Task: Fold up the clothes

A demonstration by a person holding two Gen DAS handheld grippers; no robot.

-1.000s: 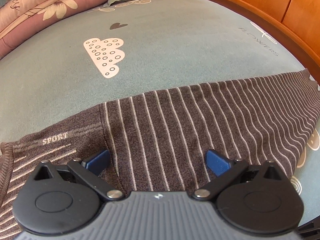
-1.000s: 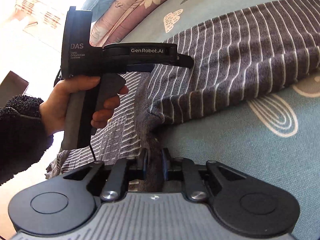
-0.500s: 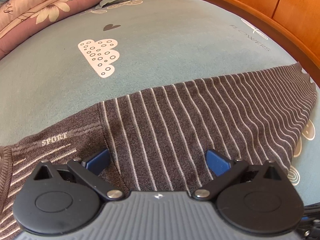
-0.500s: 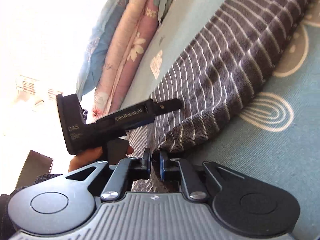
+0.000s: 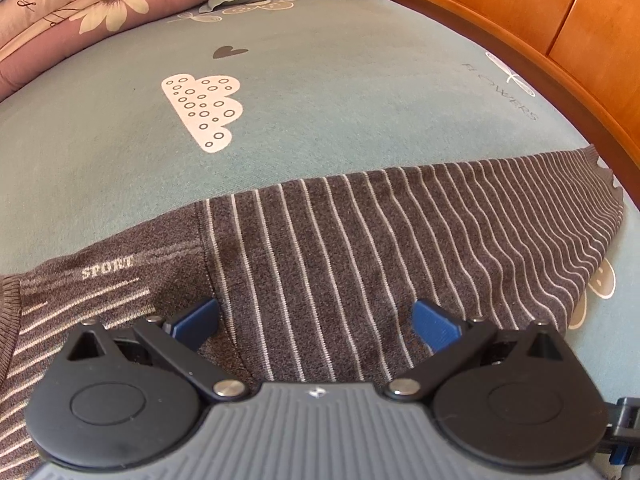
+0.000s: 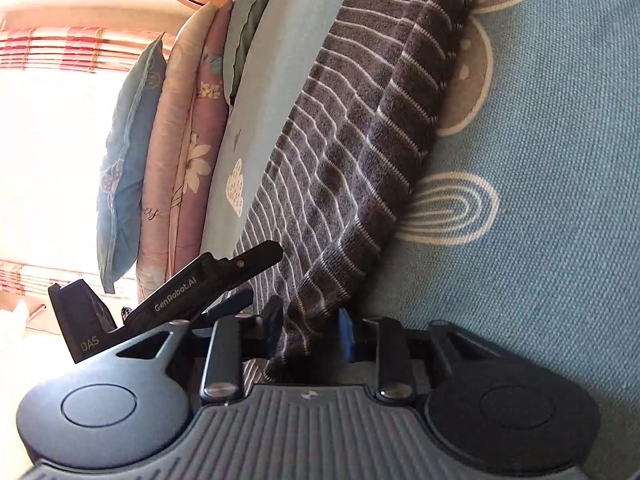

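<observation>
Striped grey sweater [image 5: 360,264] lies spread on the teal bedsheet [image 5: 320,100], 1 edge lifted between the right gripper [image 6: 308,332]'s nearly closed fingers while the left gripper [image 5: 316,320] hovers wide open and empty above it, so a fold seems underway, needing that edge carried across.

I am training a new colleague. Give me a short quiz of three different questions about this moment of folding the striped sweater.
1. True or false: the left gripper is open above the striped sweater.
2. What lies between the right gripper's fingers?
A. pillow
B. sweater fabric
C. nothing
3. Which word is printed on the sweater's sleeve?

Key: 1 true; 2 B; 3 SPORT.
</observation>
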